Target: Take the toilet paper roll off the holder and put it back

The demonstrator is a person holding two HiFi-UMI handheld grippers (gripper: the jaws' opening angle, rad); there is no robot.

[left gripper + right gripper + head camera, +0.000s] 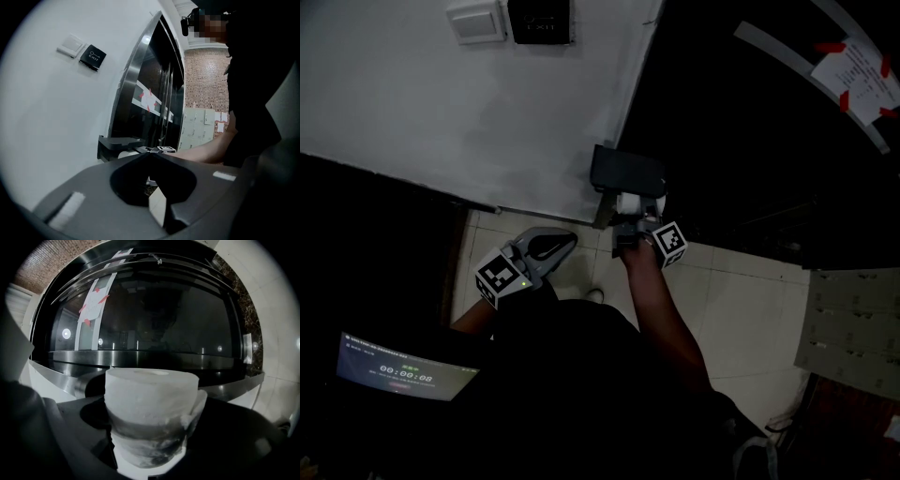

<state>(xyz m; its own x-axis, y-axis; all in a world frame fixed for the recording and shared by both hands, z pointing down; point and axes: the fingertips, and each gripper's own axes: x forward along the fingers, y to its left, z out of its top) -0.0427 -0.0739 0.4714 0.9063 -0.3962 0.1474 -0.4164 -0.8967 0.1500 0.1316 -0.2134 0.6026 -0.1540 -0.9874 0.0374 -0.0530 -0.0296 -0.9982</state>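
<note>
A white toilet paper roll fills the gap between my right gripper's jaws, which are shut on its sides; its open core end faces up in the right gripper view. From the head view the roll sits at the tip of the right gripper, just below the black wall holder. The left gripper view shows the same holder with the roll right under it. My left gripper hangs lower left, away from the holder, its jaws meeting at the tips with nothing between them.
A white wall carries a light switch and a black exit button. To the right is a dark glossy door with taped paper. Pale floor tiles lie below. A lit timer screen shows at lower left.
</note>
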